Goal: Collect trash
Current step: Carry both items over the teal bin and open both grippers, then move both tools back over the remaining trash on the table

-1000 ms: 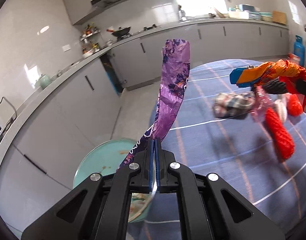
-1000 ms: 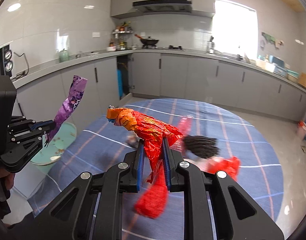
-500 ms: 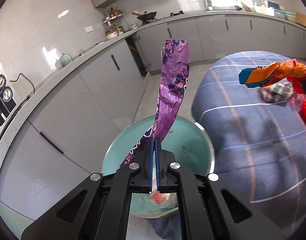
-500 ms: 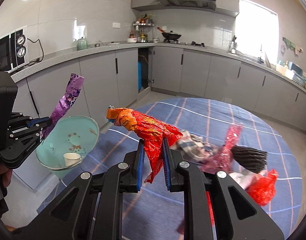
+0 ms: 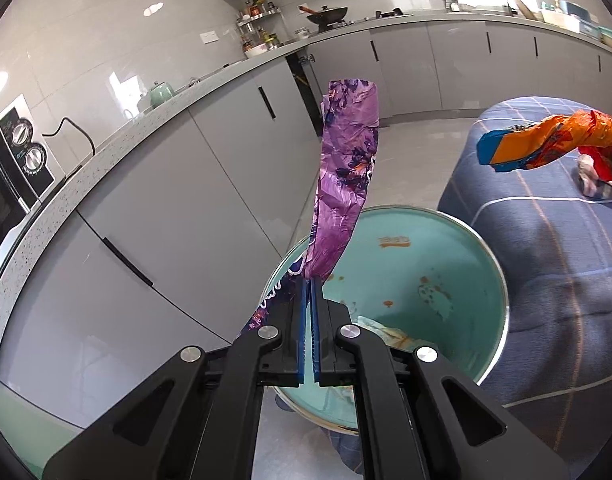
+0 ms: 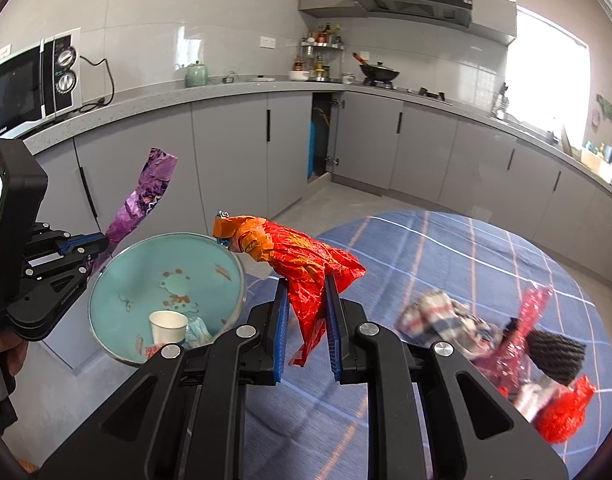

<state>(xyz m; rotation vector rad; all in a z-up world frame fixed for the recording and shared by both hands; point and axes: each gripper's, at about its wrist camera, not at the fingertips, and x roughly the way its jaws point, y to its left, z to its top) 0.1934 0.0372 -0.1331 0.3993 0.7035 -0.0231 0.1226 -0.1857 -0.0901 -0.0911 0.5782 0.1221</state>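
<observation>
My left gripper (image 5: 309, 284) is shut on a long purple wrapper (image 5: 346, 176) that stands up above the near rim of a teal trash bin (image 5: 458, 248). My right gripper (image 6: 306, 286) is shut on a crumpled red and orange wrapper (image 6: 290, 252) and holds it over the table edge, just right of the bin (image 6: 146, 264). The left gripper (image 6: 102, 246) and purple wrapper (image 6: 146, 196) show at the left of the right wrist view. A white paper cup (image 6: 168, 326) and scraps lie in the bin.
A round table with a blue striped cloth (image 6: 446, 248) holds a checked cloth (image 6: 446, 316), a black mesh item (image 6: 556, 354) and red netting (image 6: 562, 412). Grey kitchen cabinets (image 6: 234, 152) run behind the bin. A microwave (image 6: 26, 84) stands on the counter.
Both grippers have swung left from over the table towards the bin, each still holding its wrapper. The bin now lies right under the left gripper.
</observation>
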